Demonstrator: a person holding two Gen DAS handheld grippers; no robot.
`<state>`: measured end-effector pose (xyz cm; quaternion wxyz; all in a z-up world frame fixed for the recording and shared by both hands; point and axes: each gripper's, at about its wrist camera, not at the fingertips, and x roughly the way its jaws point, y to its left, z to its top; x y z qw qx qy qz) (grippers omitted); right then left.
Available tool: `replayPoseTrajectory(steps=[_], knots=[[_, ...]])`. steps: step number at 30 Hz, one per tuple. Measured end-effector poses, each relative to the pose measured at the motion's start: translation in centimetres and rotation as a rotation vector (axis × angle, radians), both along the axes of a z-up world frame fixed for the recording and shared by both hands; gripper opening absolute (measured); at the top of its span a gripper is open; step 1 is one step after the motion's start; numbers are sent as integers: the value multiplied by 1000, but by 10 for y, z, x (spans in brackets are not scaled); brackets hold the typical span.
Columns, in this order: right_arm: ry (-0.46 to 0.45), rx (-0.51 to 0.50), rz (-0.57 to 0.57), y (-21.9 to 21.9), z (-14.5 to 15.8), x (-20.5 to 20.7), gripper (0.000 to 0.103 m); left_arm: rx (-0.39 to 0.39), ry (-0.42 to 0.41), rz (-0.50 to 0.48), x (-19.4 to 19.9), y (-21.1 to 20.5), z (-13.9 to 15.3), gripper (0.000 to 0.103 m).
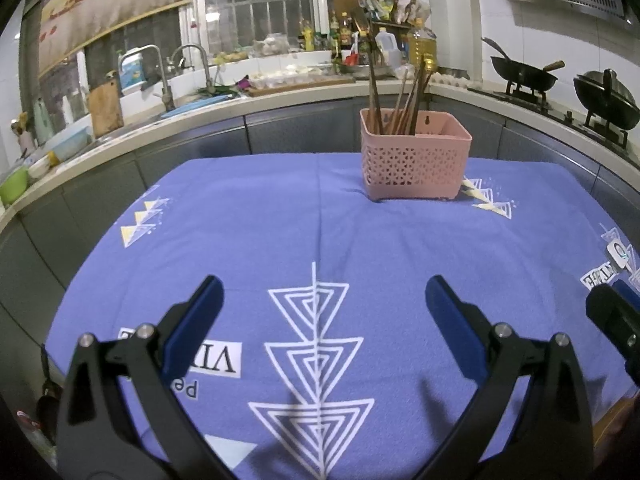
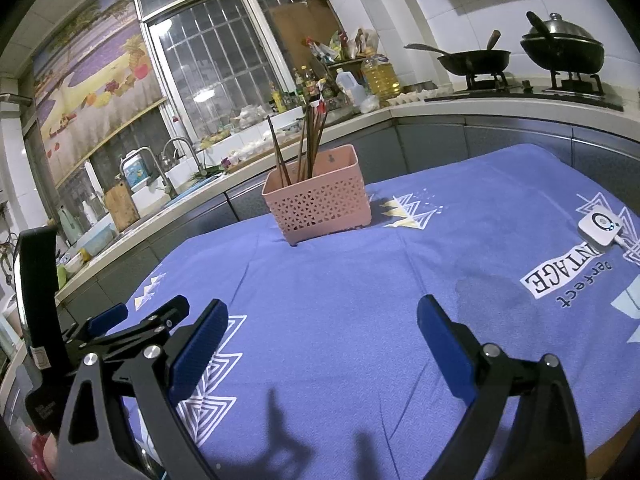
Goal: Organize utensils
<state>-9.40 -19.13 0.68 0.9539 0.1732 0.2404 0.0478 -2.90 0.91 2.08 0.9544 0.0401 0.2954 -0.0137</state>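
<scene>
A pink perforated basket (image 1: 414,160) stands upright at the far side of the table, on the blue patterned cloth (image 1: 280,232). Several brown chopsticks (image 1: 404,100) stand in its left part. The basket also shows in the right wrist view (image 2: 320,196) with the chopsticks (image 2: 304,144). My left gripper (image 1: 324,300) is open and empty, low over the near part of the cloth. My right gripper (image 2: 322,322) is open and empty, also over the near cloth. The left gripper shows at the left edge of the right wrist view (image 2: 120,320).
A small white device (image 2: 600,229) with a cable lies on the cloth at the right. A kitchen counter (image 1: 280,96) with a sink, bottles and two woks (image 2: 560,54) on a stove curves behind the table.
</scene>
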Motion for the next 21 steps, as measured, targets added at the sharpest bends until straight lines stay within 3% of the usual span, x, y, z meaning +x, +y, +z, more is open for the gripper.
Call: replayPoseTrajectory(steps=[21], knots=[[0, 0, 0, -1, 0, 1, 94, -4, 0, 0, -2, 0, -1, 97]])
